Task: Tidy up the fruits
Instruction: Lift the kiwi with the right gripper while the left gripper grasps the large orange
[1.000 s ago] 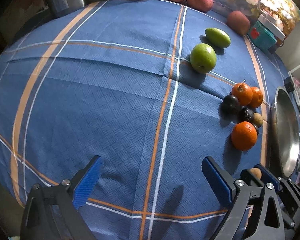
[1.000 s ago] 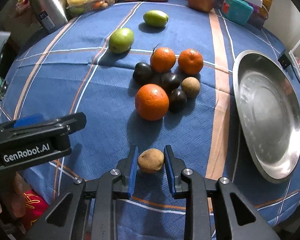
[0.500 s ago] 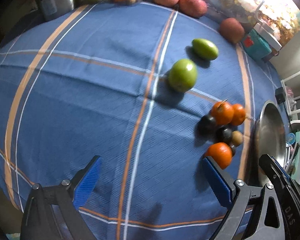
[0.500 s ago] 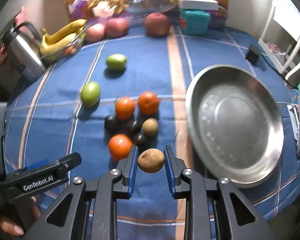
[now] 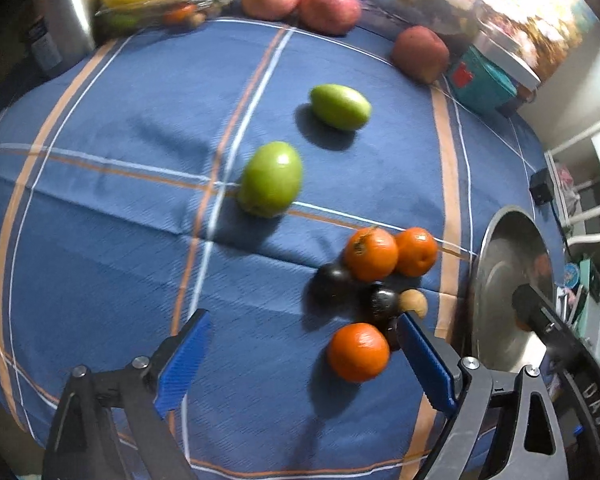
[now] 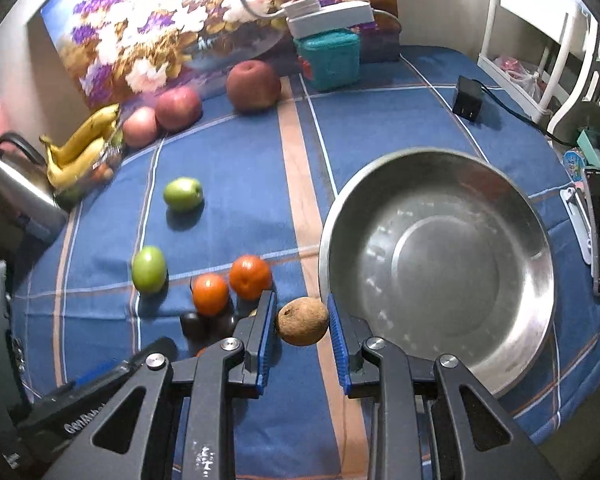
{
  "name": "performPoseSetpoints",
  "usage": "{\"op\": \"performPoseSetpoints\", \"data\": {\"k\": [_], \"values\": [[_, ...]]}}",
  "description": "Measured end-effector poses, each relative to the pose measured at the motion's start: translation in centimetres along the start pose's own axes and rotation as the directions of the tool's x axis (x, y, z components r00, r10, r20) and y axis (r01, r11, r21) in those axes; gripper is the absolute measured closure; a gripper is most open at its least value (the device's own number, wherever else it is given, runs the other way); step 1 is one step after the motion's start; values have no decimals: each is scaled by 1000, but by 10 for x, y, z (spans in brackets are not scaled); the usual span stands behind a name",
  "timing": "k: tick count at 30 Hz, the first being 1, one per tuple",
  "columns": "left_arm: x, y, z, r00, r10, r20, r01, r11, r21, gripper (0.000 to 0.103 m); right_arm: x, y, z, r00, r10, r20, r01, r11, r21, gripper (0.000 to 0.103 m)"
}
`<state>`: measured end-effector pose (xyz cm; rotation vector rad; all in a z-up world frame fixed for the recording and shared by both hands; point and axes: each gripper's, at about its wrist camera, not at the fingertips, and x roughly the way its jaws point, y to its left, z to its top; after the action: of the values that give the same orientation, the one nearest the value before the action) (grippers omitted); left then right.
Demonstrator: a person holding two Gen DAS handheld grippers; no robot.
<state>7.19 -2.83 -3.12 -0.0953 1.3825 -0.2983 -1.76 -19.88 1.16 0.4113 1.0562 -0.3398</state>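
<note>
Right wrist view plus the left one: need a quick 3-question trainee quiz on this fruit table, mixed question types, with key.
1. True or false: the steel bowl already holds fruit.
2. What is the right tool shut on? A) orange B) brown fruit C) green fruit
3. How many oranges lie on the blue tablecloth in the left wrist view?

Key:
1. False, it holds nothing.
2. B, the brown fruit.
3. Three oranges.
</note>
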Motion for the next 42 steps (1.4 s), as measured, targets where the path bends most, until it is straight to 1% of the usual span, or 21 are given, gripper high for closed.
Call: {"op": "performPoseSetpoints", "data": {"k": [3,8,12,16,19,21,24,27,30,42], "values": [[6,-8,-2,1000,15,3,-15,1000,27,14,-3,-5,5,1000,-11,18,10,1000,4,76],[18,-20,-11,1000,10,-22,-8,999,53,15,-3,-15,5,1000,-12,27,11,1000,25,76],[24,-27,-17,1000,3,-31,-1,997,76,20,-1,-20,1,1000,-8,21,7,999,40,76],[28,-32,-21,999,0,-35,3,996,90,26,-5,-20,0,999,4,33,-5,999,37,76],[28,-33,-25,999,-6,-41,10,995,98,34,-5,-19,-2,999,16,35,-17,999,33,76],[30,-35,-27,998,-19,-53,24,994,104,43,-5,-19,-3,999,26,31,-27,999,30,76],[27,-32,-33,997,-35,-64,42,994,103,52,-4,-20,-3,999,34,28,-35,999,37,76],[26,-33,-35,998,-38,-59,44,993,110,58,-4,-20,-3,999,42,28,-43,998,40,76],[29,-39,-36,998,-33,-53,39,993,115,60,-4,-21,-3,999,47,27,-49,998,42,76],[21,-32,-38,999,-28,-46,33,993,113,62,5,-22,-4,998,68,-6,-67,997,49,76]]}}
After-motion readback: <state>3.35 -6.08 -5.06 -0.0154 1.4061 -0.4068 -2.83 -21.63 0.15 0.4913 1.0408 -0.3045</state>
